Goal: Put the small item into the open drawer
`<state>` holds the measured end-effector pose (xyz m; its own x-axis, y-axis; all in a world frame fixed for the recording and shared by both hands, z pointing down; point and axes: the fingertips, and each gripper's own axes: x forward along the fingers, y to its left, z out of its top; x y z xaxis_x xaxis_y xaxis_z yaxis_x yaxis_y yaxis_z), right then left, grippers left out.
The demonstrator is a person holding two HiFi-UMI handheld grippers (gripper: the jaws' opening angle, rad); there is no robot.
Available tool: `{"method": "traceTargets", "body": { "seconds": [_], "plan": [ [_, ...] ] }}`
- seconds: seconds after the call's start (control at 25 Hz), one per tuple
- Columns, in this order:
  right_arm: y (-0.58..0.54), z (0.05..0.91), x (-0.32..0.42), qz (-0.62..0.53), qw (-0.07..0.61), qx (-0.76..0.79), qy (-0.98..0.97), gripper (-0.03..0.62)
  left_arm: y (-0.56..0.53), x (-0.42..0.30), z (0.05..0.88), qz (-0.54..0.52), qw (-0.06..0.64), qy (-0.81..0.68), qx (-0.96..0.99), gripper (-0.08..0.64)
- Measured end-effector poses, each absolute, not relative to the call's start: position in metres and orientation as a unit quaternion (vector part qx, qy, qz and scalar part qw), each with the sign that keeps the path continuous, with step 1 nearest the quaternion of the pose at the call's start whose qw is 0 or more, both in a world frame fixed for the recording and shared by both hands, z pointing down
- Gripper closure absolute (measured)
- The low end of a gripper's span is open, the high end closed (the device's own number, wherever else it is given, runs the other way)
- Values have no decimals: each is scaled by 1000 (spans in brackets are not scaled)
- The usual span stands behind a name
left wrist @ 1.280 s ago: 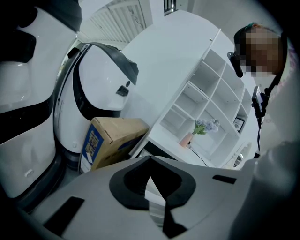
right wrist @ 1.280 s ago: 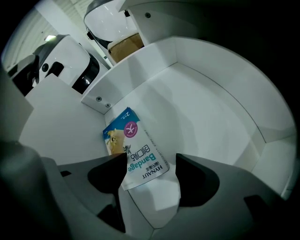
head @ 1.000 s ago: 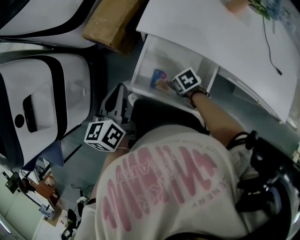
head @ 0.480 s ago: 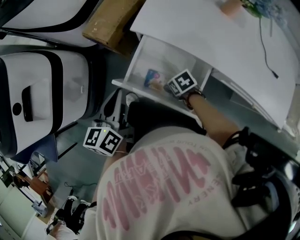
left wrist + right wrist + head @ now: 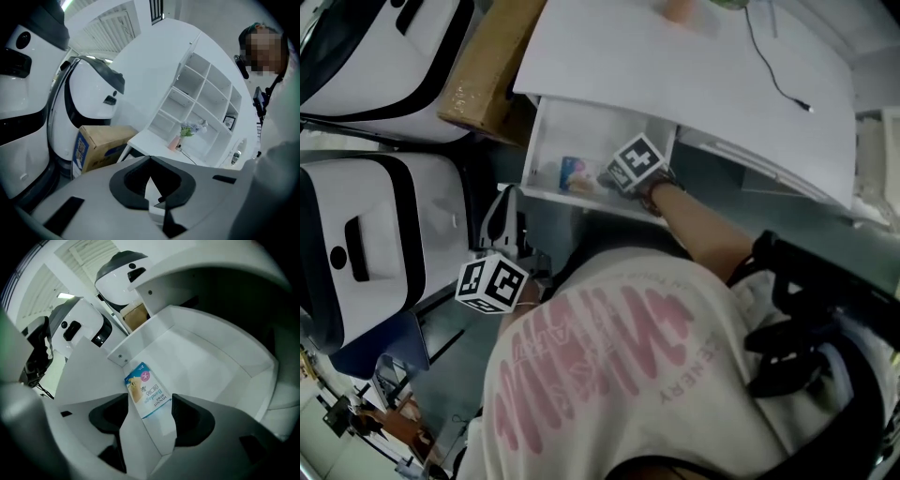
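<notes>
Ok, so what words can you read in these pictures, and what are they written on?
"Bandage" and "HYNAUT": on the bandage packet lying in the open drawer. Its other print is too small to read.
"ENERGY", as far as I can tell: small pink print on the person's white shirt. The big pink letters are too warped to read.
Blue label on the cardboard box: too blurred to read.

Right claw (image 5: 149, 401) spread, arm extended; left claw (image 5: 152, 161) closed, hanging low.
</notes>
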<state>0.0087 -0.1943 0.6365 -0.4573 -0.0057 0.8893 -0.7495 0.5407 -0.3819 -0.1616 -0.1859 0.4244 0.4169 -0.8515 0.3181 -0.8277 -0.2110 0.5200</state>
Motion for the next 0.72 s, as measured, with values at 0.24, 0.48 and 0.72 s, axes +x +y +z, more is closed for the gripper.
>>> {"method": "traceTargets", "body": {
  "seconds": [0.24, 0.48, 0.72],
  "plan": [
    [-210, 584, 27, 358, 420, 342, -761, 382, -175, -163, 401, -21, 301, -508, 807, 532],
    [-195, 535, 35, 378, 350, 394, -761, 380, -152, -177, 380, -35, 286, -501, 816, 532],
    [-173, 483, 25, 374, 290, 413, -778, 385, -140, -168, 349, -55, 252, -474, 842, 532]
  ]
}}
